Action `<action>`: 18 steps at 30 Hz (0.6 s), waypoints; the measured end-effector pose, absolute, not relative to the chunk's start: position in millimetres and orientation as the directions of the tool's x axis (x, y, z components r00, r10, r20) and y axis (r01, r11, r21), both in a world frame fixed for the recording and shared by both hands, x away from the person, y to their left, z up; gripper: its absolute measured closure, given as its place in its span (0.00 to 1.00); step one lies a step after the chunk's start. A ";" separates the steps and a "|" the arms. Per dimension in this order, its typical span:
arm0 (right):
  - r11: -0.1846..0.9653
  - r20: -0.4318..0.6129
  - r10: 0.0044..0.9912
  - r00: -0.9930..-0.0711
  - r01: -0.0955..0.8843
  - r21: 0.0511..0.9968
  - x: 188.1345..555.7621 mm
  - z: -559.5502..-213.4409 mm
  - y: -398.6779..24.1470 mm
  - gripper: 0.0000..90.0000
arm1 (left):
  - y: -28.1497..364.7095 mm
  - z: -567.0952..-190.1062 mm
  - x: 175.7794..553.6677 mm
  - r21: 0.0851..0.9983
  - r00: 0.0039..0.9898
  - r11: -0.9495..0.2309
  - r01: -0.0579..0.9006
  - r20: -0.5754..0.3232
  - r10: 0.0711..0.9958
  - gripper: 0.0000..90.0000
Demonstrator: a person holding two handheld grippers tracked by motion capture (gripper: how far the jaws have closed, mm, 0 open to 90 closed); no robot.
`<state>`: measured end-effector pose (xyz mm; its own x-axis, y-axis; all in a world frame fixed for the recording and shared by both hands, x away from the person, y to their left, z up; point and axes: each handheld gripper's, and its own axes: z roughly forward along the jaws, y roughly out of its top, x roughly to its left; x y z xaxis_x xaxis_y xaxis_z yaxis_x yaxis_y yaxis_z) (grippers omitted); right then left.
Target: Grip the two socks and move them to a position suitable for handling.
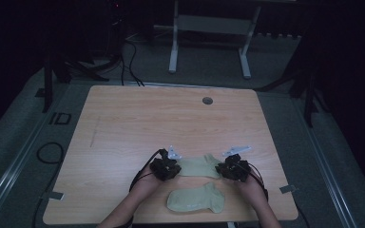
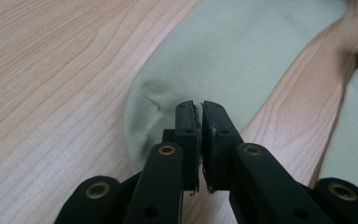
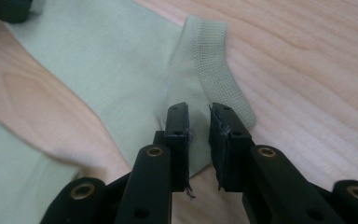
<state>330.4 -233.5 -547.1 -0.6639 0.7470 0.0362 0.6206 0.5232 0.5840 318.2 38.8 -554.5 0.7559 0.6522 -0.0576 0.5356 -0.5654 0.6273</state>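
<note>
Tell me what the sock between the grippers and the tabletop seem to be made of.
Sock between the grippers: pale green knitted fabric, probably cotton blend; fine matte weave, ribbed cuff and soft creasing show. Tabletop: light wood look with printed-looking grain, likely laminate over board, with a smooth, faintly sheened finish.

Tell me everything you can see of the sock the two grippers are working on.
The far sock is pale green, soft knit, lying flat across the wooden table. The left gripper is shut on its rounded toe end; the right gripper straddles fabric beside the ribbed cuff, which is lifted and folded over. A second sock lies nearer, apart.
</note>
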 end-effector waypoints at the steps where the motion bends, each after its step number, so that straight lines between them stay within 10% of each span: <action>1: 0.525 0.032 0.749 -0.662 0.621 0.582 332.7 -546.9 -233.1 0.86 | 38.4 -554.4 319.0 0.626 0.757 -0.568 0.534 -0.055 0.651 0.94; 12: 0.513 0.022 0.767 -0.641 0.633 0.579 341.3 -546.2 -233.0 0.84 | 34.9 -554.8 319.0 0.629 0.762 -0.562 0.536 -0.074 0.644 0.94; 18: 0.523 0.038 0.743 -0.668 0.615 0.590 334.7 -539.1 -224.8 0.74 | 39.5 -546.8 317.8 0.666 0.777 -0.534 0.520 -0.109 0.620 0.76</action>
<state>334.7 -224.8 -539.1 -0.6682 0.7430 0.0377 0.6150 0.5231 0.5900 317.8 39.5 -546.8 0.7767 0.6204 -0.1093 0.5204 -0.5341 0.6663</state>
